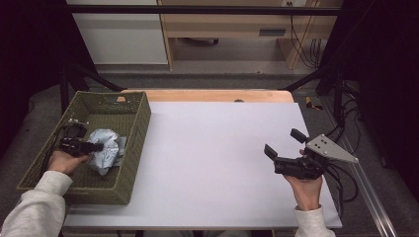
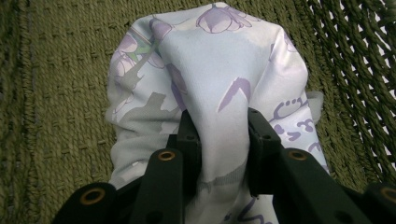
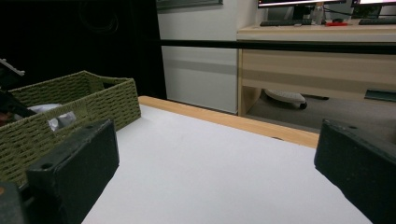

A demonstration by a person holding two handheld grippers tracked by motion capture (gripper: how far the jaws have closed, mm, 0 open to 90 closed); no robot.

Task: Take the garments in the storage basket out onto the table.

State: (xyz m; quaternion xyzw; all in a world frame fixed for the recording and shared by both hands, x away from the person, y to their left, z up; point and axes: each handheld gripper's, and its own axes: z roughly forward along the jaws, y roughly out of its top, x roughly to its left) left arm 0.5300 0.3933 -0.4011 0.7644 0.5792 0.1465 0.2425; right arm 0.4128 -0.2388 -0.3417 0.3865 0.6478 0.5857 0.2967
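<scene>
Gripping a fold of the floral cloth (image 2: 210,79), my left claw (image 2: 223,140) has it pinched between the jaws down inside the green woven basket (image 1: 136,143) — that much looks done. Nothing is lifted out yet, as I judge it; the cloth lies on the basket floor. My right claw (image 1: 285,144) hangs wide open and empty above the white counter (image 1: 212,158), well apart.

Cloth (image 1: 106,148) in basket (image 1: 136,148) at table's (image 1: 212,158) left edge, desk (image 1: 232,24) behind table
</scene>
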